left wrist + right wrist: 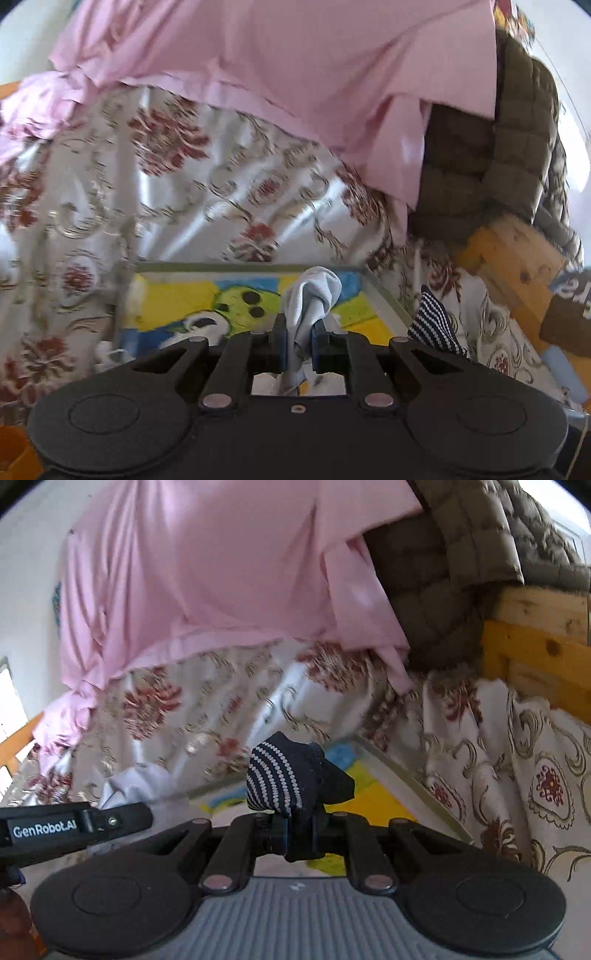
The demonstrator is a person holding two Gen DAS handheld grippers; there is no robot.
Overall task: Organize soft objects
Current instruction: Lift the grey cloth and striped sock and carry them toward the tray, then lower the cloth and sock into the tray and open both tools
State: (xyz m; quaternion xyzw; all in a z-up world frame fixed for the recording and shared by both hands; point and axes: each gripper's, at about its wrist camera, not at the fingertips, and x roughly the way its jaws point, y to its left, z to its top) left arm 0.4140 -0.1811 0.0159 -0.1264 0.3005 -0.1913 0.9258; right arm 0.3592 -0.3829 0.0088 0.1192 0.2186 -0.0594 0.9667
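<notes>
Left tool (300, 341) clenched on a pale blue-grey cloth (312, 295), bunched upward between the fingers and trailing below them. Right tool (300, 829) clamped tight on a dark sock with dotted white stripes (291, 775), bulging above the fingers. Both held over a shallow tray with a yellow-and-blue cartoon print (207, 295), set on the bed with the floral cover (184, 184); nothing seen lying in the tray itself. Beyond the tray's far edge, a pink sheet (295, 66) and a brown quilted blanket (517, 122). Wooden bed frame (535, 646) at the right edge. Frames blurred.
</notes>
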